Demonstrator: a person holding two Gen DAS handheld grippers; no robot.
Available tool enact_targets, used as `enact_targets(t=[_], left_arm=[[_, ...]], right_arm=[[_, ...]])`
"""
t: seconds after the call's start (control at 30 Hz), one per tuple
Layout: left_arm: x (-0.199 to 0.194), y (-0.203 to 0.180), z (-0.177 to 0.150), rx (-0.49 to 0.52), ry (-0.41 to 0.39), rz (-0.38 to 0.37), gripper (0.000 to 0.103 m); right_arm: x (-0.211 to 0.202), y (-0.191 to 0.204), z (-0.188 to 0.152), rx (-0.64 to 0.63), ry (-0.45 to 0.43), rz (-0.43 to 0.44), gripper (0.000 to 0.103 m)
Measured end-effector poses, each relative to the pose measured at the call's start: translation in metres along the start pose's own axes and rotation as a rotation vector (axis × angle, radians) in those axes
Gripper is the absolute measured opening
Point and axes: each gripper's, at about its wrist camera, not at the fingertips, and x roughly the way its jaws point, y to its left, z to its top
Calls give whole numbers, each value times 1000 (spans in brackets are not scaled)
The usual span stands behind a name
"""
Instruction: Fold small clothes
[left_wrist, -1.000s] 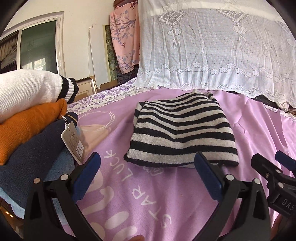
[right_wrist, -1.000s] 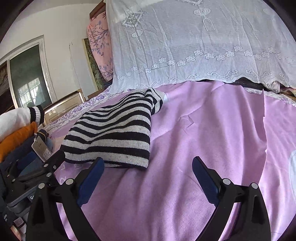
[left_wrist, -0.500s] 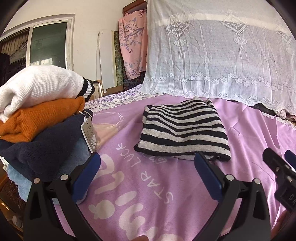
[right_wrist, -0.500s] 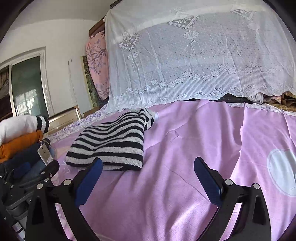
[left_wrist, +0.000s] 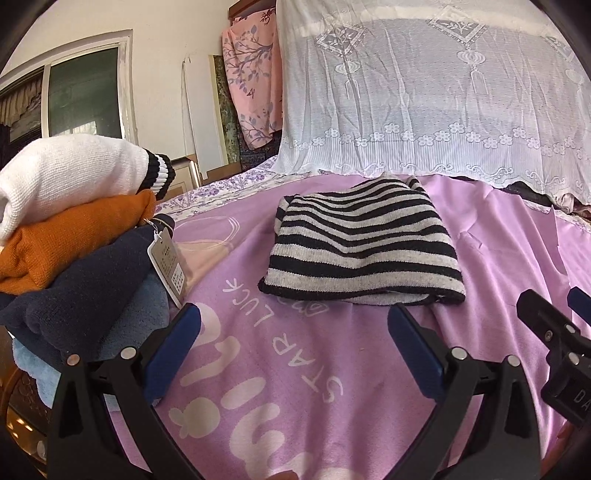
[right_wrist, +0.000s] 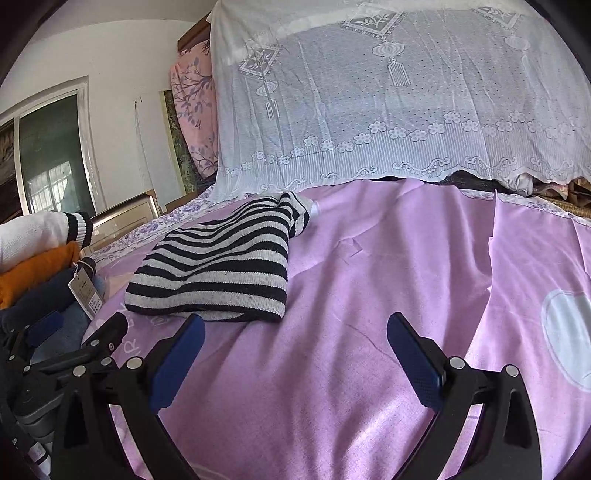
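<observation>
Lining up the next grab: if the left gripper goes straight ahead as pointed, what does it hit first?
Probably the striped sweater, at its near folded edge; the left gripper is open, only pink sheet between.

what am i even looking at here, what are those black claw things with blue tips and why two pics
Those claws are hand-held grippers, one in each of a person's hands, each with a fisheye camera looking along its two fingers. One picture is from the left gripper, the other from the right gripper. Both are open and hold nothing. Ahead on the pink bedsheet lies a folded black-and-grey striped sweater. To the left is a stack of folded clothes: white on top, then orange, navy with a paper tag, and light blue. A white lace cloth hangs behind.
</observation>
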Motion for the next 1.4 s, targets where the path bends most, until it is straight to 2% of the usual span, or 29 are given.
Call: enact_targets(t=[0.27,1.4], left_arm=[[-3,-4,-1,18,-10,1,99],[-3,-4,-2,20,-8,1,99]], right_arm=[[1,8,0,-40,7,4,100],[1,8,0,-41,8,5,100]])
